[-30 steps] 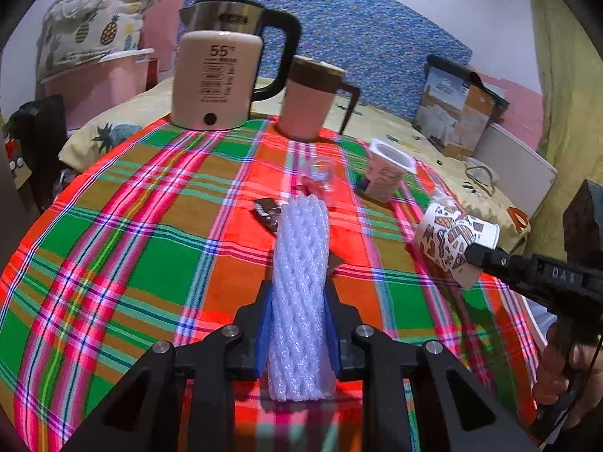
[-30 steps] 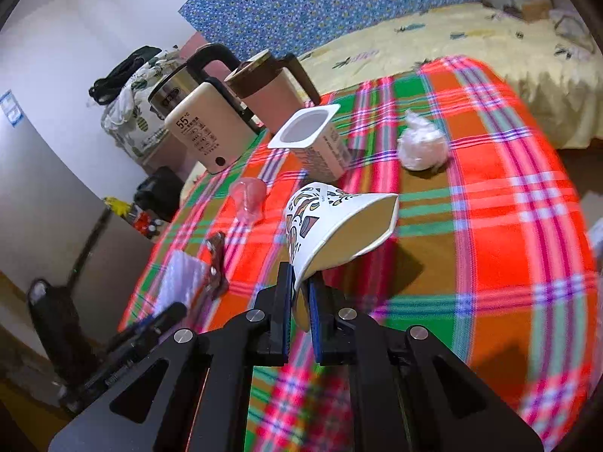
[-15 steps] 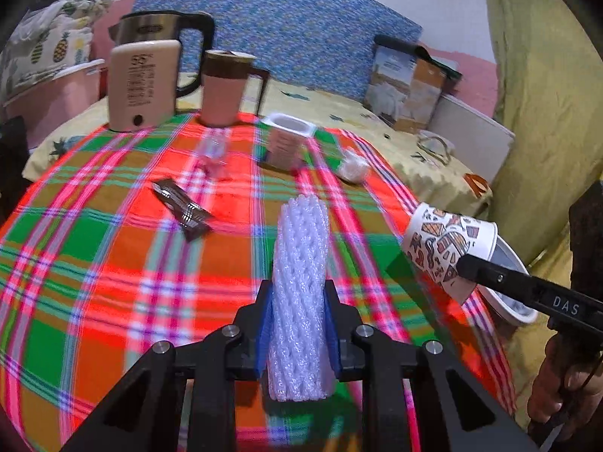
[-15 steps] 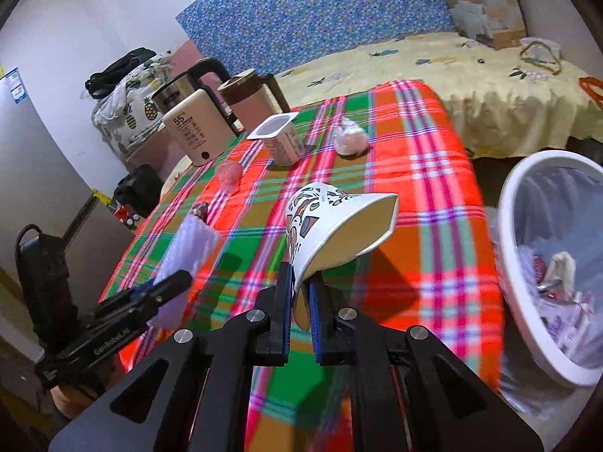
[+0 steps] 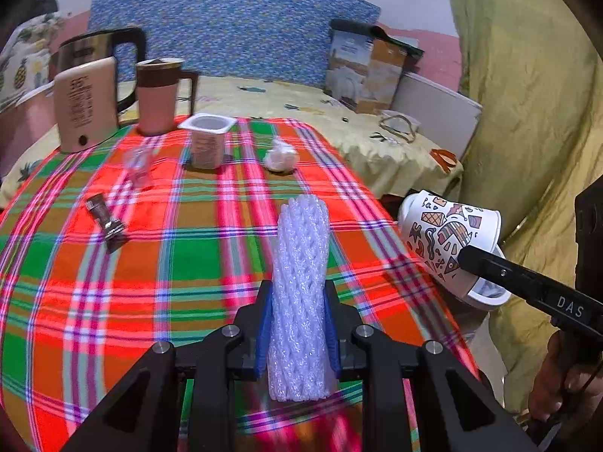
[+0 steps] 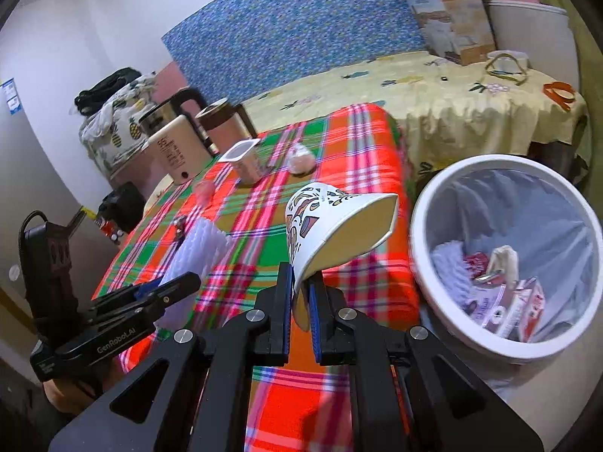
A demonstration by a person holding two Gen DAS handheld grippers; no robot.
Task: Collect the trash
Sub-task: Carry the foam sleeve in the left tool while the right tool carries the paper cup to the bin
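- My right gripper [image 6: 299, 303] is pinched nearly closed on the rim of the paper cup [image 6: 331, 226]. The cup lies on its side in the air, its mouth turned toward the bin [image 6: 426, 203].
- My left gripper [image 5: 297, 335] is clamped on the foam net [image 5: 301, 282], which stands upright between the jaws, above the plaid table [image 5: 181, 263].
- The bin sits just beside the table's edge, low on my right, with cartons and wrappers already in it. The cup is near the rim but, as far as I can tell, not over the opening yet.
- Risk: I hold only a thin lip of the cup. A quick swing could twist it out of the jaws, and it would fall on the floor between table and bin.
- Risk: letting go too early would bounce the cup off the rim.
- Risk: the net is soft and springy; it may cling to the pads when I open, or drift wide of the bin.
- Still on the table: yogurt tub [image 5: 207, 139], crumpled wad [image 5: 280, 156], a small clear cup [image 5: 137, 162], a dark wrapper [image 5: 105, 218]. The kettle [image 5: 84, 105] and mug [image 5: 158, 94] stand near them, so a careless reach could knock those.
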